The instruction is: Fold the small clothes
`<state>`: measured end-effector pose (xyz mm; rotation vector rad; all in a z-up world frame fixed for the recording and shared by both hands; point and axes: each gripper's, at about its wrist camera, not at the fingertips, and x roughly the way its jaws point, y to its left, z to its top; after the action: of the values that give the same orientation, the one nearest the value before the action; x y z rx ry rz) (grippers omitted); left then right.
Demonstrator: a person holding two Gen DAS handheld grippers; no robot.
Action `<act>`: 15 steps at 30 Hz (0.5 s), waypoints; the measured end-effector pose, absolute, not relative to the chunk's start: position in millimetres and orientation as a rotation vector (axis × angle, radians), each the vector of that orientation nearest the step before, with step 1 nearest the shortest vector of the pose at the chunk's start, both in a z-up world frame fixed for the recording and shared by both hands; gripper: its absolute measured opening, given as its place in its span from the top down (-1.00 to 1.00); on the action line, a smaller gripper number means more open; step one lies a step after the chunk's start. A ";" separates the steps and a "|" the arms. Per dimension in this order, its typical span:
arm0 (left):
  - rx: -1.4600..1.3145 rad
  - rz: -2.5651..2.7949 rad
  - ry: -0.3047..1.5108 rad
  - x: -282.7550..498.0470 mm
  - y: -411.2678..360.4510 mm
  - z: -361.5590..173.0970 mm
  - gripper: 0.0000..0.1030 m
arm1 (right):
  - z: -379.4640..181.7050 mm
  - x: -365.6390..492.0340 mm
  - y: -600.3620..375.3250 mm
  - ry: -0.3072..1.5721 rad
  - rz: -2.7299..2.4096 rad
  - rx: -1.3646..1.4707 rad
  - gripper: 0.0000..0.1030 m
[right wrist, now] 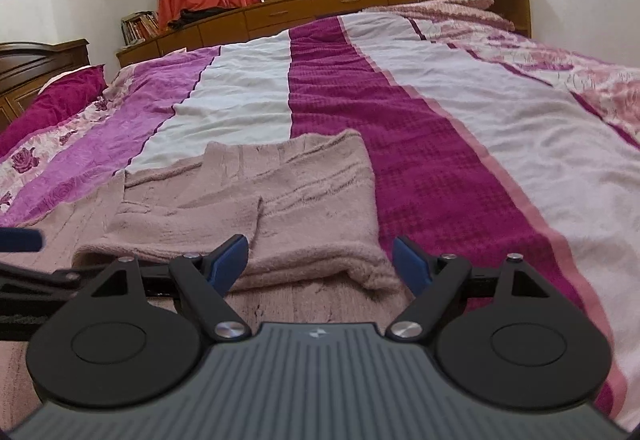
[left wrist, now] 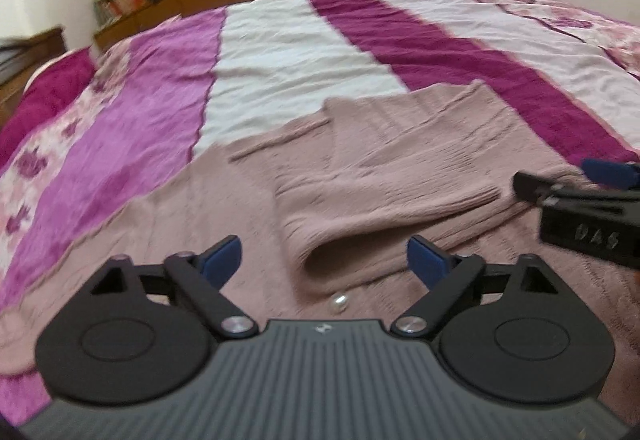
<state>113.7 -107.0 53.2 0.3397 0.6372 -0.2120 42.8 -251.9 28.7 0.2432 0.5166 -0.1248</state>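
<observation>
Both grippers apart, nothing between the jaws. Left gripper (left wrist: 322,260) hovers low over the pink knit sweater (left wrist: 380,176), which lies flat on the striped bedspread (left wrist: 280,52), with one sleeve (left wrist: 384,200) folded across the body. Right gripper (right wrist: 318,260) sits just short of the sweater's (right wrist: 280,200) near folded edge; in the left view it shows at 3 o'clock. A small pearl-like button (left wrist: 338,303) lies on the knit at 6 o'clock, near my left jaws.

Handling, my read: soft, light, fuzzy knit, no stiffness, will sag and stretch when lifted. Layers likely slide apart. Best to pinch through both layers at the near edge, one corner per gripper, well apart, lift together and lay over.
</observation>
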 end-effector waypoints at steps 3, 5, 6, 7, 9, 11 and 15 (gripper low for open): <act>0.383 -0.250 0.627 119.2 -118.8 48.1 -0.56 | 25.7 41.4 -252.3 0.517 -0.124 0.241 -0.64; 0.409 -0.264 0.627 122.5 -125.9 43.4 -0.44 | 24.8 40.9 -252.7 0.516 -0.125 0.244 -0.64; 0.424 -0.271 0.626 125.0 -129.4 41.0 -0.43 | 23.9 40.8 -253.0 0.513 -0.124 0.248 -0.64; 0.437 -0.276 0.621 126.6 -131.7 39.1 -0.41 | 22.9 40.5 -253.6 0.511 -0.123 0.250 -0.64; 0.465 -0.289 0.610 129.6 -137.7 35.7 -0.35 | 20.1 40.2 -253.7 0.508 -0.122 0.246 -0.64; 0.490 -0.303 0.610 131.7 -142.3 32.1 -0.23 | 17.0 40.6 -254.2 0.509 -0.131 0.242 -0.64; 0.481 -0.379 0.608 133.2 -145.2 30.7 0.38 | 13.9 41.0 -257.8 0.506 -0.127 0.258 -0.64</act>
<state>133.2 -145.2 30.7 0.4810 0.6083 -0.3789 41.0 -257.8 13.9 0.2580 0.5062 -0.1272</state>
